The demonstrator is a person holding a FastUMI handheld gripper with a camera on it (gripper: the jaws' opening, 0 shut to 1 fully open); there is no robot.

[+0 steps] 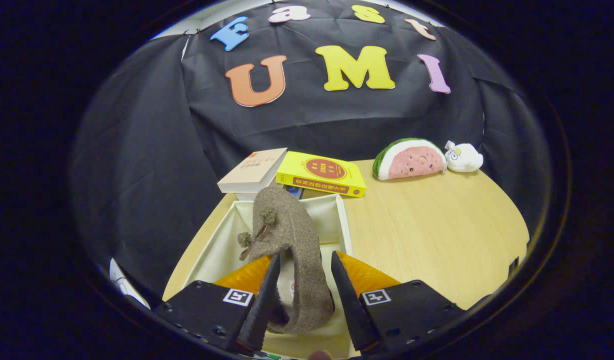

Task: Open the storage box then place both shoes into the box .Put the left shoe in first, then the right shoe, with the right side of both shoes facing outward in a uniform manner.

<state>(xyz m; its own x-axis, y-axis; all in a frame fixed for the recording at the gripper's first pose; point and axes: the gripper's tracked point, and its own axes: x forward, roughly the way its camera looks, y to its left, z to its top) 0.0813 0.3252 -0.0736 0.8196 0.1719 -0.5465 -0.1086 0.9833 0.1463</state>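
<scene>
Worktop (pixel 437 210): open storage box (pixel 343 220) held no shoe yet. Gripper (pixel 300 280) clamped on shoe (pixel 291 235) above box; advisable to lower it level.

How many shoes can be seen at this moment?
1. A brown felt shoe stands between the fingers of the gripper, over the open white storage box. A second shoe may be hidden behind it.

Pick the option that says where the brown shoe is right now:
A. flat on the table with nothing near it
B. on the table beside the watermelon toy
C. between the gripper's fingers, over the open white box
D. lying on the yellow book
C: the brown shoe sits between the fingers of the gripper, above the open white box.
</scene>
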